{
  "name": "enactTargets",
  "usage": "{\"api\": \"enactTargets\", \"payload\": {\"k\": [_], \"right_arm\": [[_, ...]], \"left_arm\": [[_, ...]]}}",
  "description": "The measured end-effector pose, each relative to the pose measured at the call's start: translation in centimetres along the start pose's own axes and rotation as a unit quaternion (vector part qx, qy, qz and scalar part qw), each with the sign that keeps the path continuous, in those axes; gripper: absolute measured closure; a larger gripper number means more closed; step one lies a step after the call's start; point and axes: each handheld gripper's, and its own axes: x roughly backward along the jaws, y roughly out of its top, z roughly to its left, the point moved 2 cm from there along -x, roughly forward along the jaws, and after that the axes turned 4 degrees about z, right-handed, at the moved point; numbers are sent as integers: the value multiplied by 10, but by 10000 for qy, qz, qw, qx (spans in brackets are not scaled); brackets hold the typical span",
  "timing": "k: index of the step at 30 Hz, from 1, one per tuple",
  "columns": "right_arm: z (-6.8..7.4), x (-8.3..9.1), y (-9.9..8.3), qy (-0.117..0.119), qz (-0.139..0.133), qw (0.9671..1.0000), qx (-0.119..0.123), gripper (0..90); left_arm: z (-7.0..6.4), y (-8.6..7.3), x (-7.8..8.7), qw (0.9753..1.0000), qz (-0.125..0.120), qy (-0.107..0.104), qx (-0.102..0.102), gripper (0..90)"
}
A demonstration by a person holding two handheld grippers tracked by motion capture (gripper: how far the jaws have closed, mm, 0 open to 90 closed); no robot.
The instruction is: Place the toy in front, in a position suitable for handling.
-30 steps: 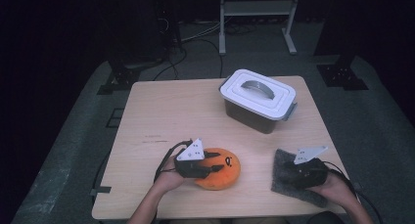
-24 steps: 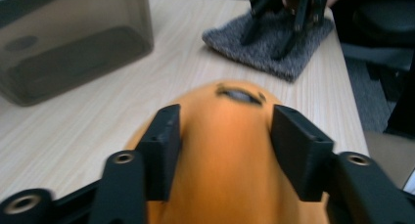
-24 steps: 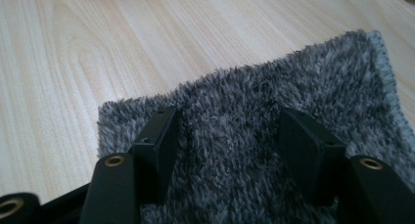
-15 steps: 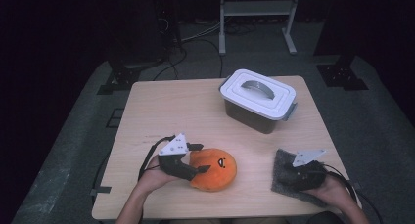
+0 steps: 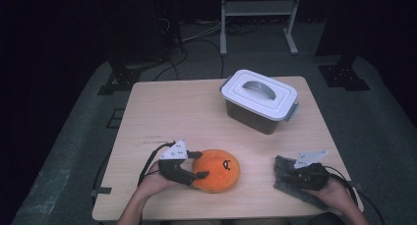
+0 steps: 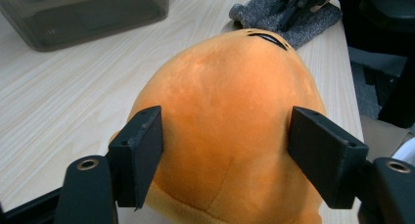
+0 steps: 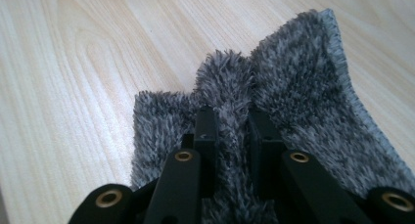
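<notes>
An orange round plush toy (image 5: 219,170) with a small black face lies on the wooden table (image 5: 172,112) near its front edge. My left gripper (image 5: 201,165) stands open with a jaw on either side of the plush (image 6: 235,111); the pads (image 6: 142,145) sit against its flanks without squeezing it. At the front right, my right gripper (image 5: 294,176) is shut on a raised fold of a grey fuzzy cloth (image 5: 285,184). In the right gripper view the pinched fold of the cloth (image 7: 303,97) stands between the jaws of the gripper (image 7: 232,115).
A dark translucent box with a white handled lid (image 5: 259,99) stands at the back right of the table; its lower wall (image 6: 88,13) shows beyond the plush. Cables and a metal rack stand on the floor behind the table.
My left gripper has drawn back to the left off the top of the plush, and its jaws now straddle the plush's left side. The right gripper has kept its hold on the cloth.
</notes>
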Motion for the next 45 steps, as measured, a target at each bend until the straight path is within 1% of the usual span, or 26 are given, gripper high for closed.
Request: {"api": "enactTargets", "payload": {"k": [1, 2, 3, 4, 5, 6, 9, 11, 13, 15, 17, 18, 19, 20, 22, 23, 24, 26, 27, 28, 30, 32, 34, 37, 43, 45], "right_arm": [[-2, 0, 0, 78, -20, 10000, -22, 774], [-5, 2, 1, 181, -73, 9998, -102, 776], [-7, 3, 2, 272, -199, 9993, -169, 778], [-8, 7, 5, 360, -401, 9983, -225, 779], [-8, 10, 8, 406, -544, 9974, -227, 779], [-7, 15, 14, 489, -742, 9957, -249, 779], [3, 31, 39, 604, -1273, 9900, -35, 778], [13, 38, 60, 703, -1580, 9848, 180, 777], [25, 39, 79, 815, -1824, 9790, 406, 776], [38, 37, 97, 933, -1961, 9741, 626, 776], [50, 32, 112, 1095, -2027, 9696, 823, 775], [56, 28, 118, 1158, -2051, 9678, 890, 774], [61, 25, 123, 1177, -2038, 9672, 953, 773], [66, 20, 128, 1151, -2027, 9669, 1035, 773], [70, 10, 133, 1154, -2022, 9667, 1066, 771], [71, 5, 134, 1104, -1983, 9681, 1065, 772], [72, -1, 135, 1032, -1897, 9705, 1073, 771], [72, -12, 132, 998, -1723, 9742, 1061, 770], [72, -16, 129, 984, -1669, 9751, 1076, 769], [71, -19, 127, 995, -1666, 9749, 1095, 768], [69, -20, 124, 1090, -1735, 9739, 979, 764], [67, -20, 119, 1062, -1726, 9748, 928, 762], [63, -22, 113, 1044, -1703, 9765, 805, 761], [56, -23, 104, 1048, -1633, 9789, 647, 759], [44, -27, 98, 1033, -1443, 9831, 443, 756], [40, -30, 96, 999, -1317, 9855, 385, 756]], "left_arm": [[0, 0, -1, 10000, -15, 12, -14, 311], [0, 0, -2, 10000, -26, 23, -21, 318], [0, -1, -4, 10000, -63, 57, 2, 319], [0, -1, -5, 9999, -63, 78, 20, 319], [0, -1, -6, 9999, -98, 97, 39, 323], [1, -1, -7, 9998, -142, 91, 75, 327], [0, 0, -11, 9997, -200, 78, 73, 360], [-2, 2, -12, 9997, -217, 78, 9, 373], [-5, 3, -14, 9997, -206, 108, -37, 375], [-7, 4, -14, 9997, -199, 112, -78, 376], [-8, 6, -15, 9997, -216, 106, -105, 377], [-9, 6, -16, 9996, -225, 104, -110, 377], [-9, 7, -17, 9996, -222, 95, -140, 377], [-9, 7, -17, 9996, -242, 85, -141, 377], [-9, 8, -19, 9995, -272, 71, -126, 376], [-9, 8, -19, 9995, -276, 68, -121, 376], [-9, 7, -19, 9995, -281, 71, -119, 376], [-8, 6, -19, 9996, -260, 75, -118, 376], [-9, 5, -19, 9996, -260, 73, -120, 375], [-8, 4, -19, 9996, -254, 69, -137, 374], [-7, 3, -18, 9996, -275, 40, -93, 374], [-3, -1, -17, 9996, -287, 12, -13, 374], [0, -4, -15, 9996, -282, -36, 83, 373], [3, -6, -13, 9995, -285, -52, 158, 371], [11, -11, -11, 9988, -307, -113, 355, 370], [12, -13, -11, 9986, -318, -139, 407, 370]]}}
